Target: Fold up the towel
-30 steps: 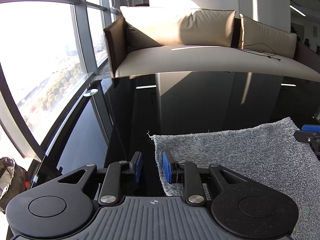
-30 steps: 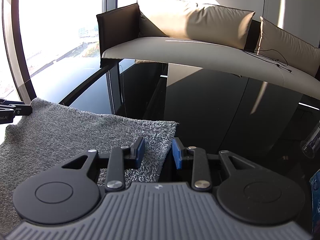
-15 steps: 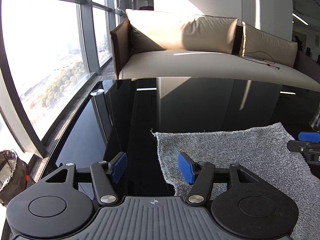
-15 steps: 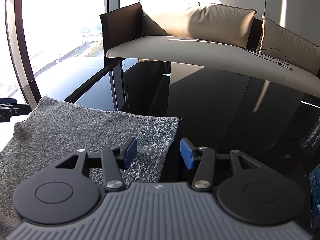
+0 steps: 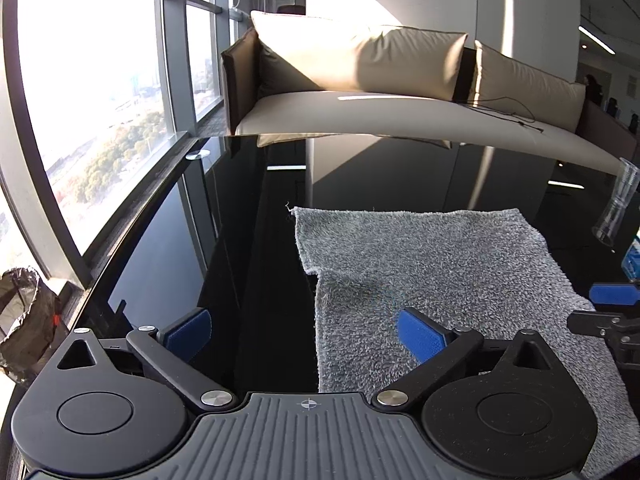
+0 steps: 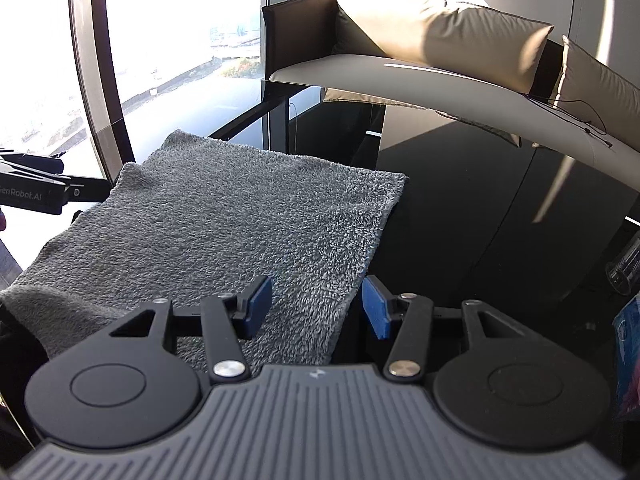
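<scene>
A grey fluffy towel (image 5: 432, 264) lies flat on the glossy black table (image 5: 240, 240), with a stepped upper layer along its left edge. My left gripper (image 5: 304, 334) hovers over that left edge. Its jaws are opening wide, and the edge lies between them untouched. In the right wrist view the towel (image 6: 240, 220) stretches away to the left. My right gripper (image 6: 316, 306) stands open astride the towel's right edge, its pads clear of the cloth. One blue pad (image 5: 612, 294) of the right gripper shows at the far right.
Beyond the table's far edge stands a beige sofa (image 5: 400, 120) with cushions. Tall windows run along the left. A clear plastic cup (image 5: 620, 200) and a blue packet (image 5: 632, 258) sit at the table's right. A bin with a black bag (image 5: 20, 312) stands on the floor at left.
Both grippers have drawn back from the towel's far corners toward its near part. The left jaws opened wide and the right jaws opened partly. The towel lies let go.
</scene>
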A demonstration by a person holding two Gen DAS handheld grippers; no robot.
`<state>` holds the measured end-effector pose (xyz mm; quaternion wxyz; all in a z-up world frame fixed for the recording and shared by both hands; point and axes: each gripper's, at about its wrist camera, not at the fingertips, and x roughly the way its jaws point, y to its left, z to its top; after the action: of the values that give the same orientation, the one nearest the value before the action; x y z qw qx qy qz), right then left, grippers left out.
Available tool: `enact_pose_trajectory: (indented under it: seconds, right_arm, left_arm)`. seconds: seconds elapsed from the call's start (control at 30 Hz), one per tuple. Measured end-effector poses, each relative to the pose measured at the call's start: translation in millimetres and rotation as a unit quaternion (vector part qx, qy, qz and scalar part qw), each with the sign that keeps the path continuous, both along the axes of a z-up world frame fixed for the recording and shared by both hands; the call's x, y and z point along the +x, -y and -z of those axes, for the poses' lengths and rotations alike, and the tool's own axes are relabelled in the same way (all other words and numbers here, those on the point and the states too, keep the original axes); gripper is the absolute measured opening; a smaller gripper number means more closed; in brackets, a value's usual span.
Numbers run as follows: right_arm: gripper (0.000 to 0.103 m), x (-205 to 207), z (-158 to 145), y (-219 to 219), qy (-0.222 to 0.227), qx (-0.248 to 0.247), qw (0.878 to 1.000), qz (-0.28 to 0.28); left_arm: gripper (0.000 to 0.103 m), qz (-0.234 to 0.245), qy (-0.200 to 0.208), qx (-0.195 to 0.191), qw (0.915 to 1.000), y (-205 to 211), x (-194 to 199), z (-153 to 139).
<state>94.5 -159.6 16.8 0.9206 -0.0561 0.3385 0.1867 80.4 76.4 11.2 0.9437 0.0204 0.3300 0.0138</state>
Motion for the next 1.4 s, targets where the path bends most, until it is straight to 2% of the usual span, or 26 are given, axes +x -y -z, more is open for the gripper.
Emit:
enact_pose_trajectory:
  seconds: [0.2,0.47,0.63,0.83,0.87,0.9,1.07,1.1,1.33,1.4]
  right_arm:
    - [0.053,-40.7,1.2,6.3,-0.006,0.012,1.0,-0.015]
    - [0.053,-76.4,1.7,11.6,-0.014,0.023,0.999,-0.032]
    - [0.053,-87.4,3.3,11.4,-0.026,0.021,0.999,-0.04]
    - [0.052,-99.2,4.3,10.8,-0.021,0.005,0.999,-0.041]
    - [0.045,-99.7,4.3,10.7,-0.019,0.003,0.999,-0.042]
    - [0.033,-100.1,4.4,10.6,-0.018,0.002,0.999,-0.042]
    - [0.014,-101.5,3.9,10.4,-0.017,-0.003,0.999,-0.038]
    - [0.013,-101.1,3.6,10.5,-0.017,-0.004,0.999,-0.036]
    - [0.015,-100.6,4.8,14.4,-0.02,-0.002,0.999,-0.025]
    - [0.034,-101.1,4.7,13.3,-0.014,-0.015,1.0,-0.016]
  left_arm:
    - [0.102,0.002,-0.015,0.017,0.9997,6.4,-18.6,5.3]
    - [0.102,0.003,-0.01,-0.007,0.9999,3.2,-45.9,3.8]
    - [0.102,-0.011,-0.013,-0.008,0.9998,-0.9,-53.9,6.2]
    - [0.102,-0.028,-0.017,-0.011,0.9994,-6.4,-59.9,7.4]
    - [0.102,-0.03,-0.017,-0.012,0.9993,-7.0,-60.6,7.2]
    - [0.102,-0.033,-0.017,-0.013,0.9992,-7.7,-61.6,7.1]
    - [0.102,-0.038,-0.018,-0.013,0.999,-8.8,-65.9,7.1]
    - [0.102,-0.038,-0.019,-0.012,0.999,-8.9,-66.5,7.3]
    - [0.102,-0.041,-0.024,-0.013,0.9988,-10.3,-70.3,8.1]
    - [0.102,-0.039,-0.028,-0.012,0.9988,-9.3,-70.9,9.1]
